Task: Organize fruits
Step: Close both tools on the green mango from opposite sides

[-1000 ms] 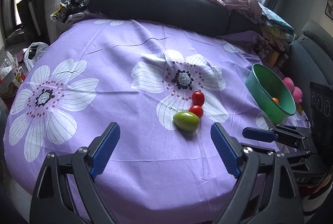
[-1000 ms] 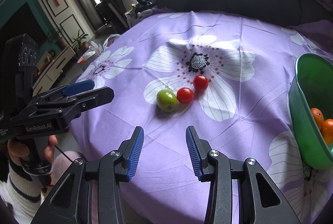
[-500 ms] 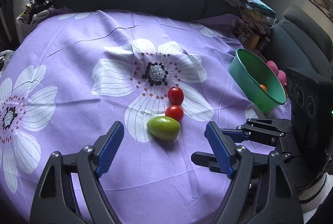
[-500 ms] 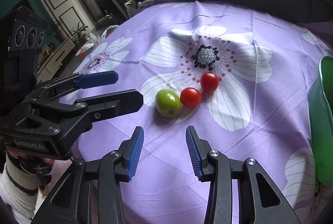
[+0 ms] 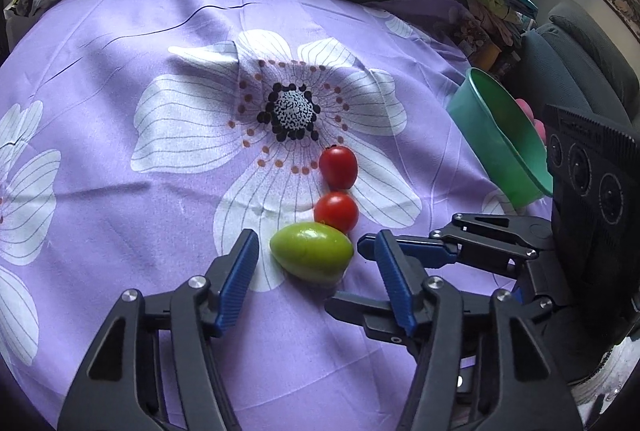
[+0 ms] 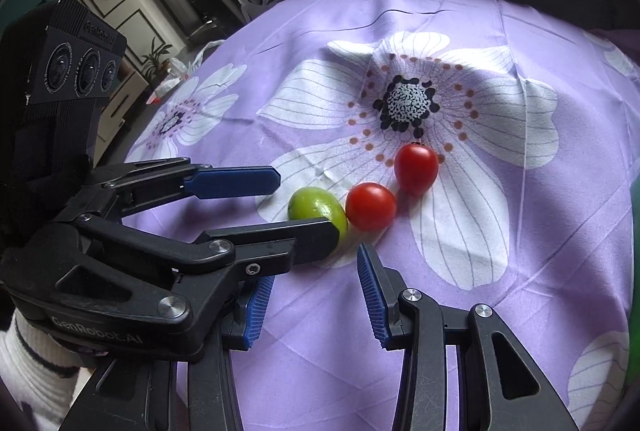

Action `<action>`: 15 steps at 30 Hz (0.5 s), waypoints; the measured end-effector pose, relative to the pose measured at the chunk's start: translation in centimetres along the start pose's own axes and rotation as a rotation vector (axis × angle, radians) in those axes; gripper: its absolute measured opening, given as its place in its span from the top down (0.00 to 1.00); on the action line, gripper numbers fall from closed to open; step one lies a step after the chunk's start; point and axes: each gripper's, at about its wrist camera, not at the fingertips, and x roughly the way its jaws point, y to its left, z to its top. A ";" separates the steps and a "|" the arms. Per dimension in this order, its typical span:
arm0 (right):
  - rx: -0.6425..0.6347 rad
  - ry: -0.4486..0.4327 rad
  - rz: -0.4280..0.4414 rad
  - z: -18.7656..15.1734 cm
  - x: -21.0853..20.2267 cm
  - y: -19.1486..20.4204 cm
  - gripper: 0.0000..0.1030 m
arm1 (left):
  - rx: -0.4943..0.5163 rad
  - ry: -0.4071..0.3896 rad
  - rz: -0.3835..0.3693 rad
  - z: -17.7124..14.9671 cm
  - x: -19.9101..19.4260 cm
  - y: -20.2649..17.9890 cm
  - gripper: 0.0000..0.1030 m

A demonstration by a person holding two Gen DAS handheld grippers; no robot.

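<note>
Left gripper spread wide, flanking the green fruit; 2 tomatoes at 12 o'clock; right gripper released, empty.

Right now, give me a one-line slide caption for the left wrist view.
Open left tool straddles a green fruit beside two red tomatoes, green bowl at right.

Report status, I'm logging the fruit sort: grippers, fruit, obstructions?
Left hand-held gripper open, straddling oval green fruit, no contact. Right hand-held gripper open, empty, close alongside. Two red cherry tomatoes touching green fruit's far side. Green plastic bowl at right.
</note>
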 end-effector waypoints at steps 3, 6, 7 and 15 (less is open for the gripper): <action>-0.011 0.008 -0.002 0.3 0.6 0.0 0.59 | -0.019 0.016 -0.006 0.1 0.4 0.4 0.51; -0.018 0.016 -0.014 0.6 1.1 0.0 0.59 | -0.027 0.018 -0.008 0.2 0.3 0.7 0.52; -0.021 0.016 -0.013 0.7 1.1 0.0 0.59 | -0.029 0.019 -0.009 0.2 0.3 0.8 0.53; -0.051 0.027 -0.007 1.2 2.0 0.4 0.65 | -0.005 0.030 -0.002 0.4 0.3 0.6 0.57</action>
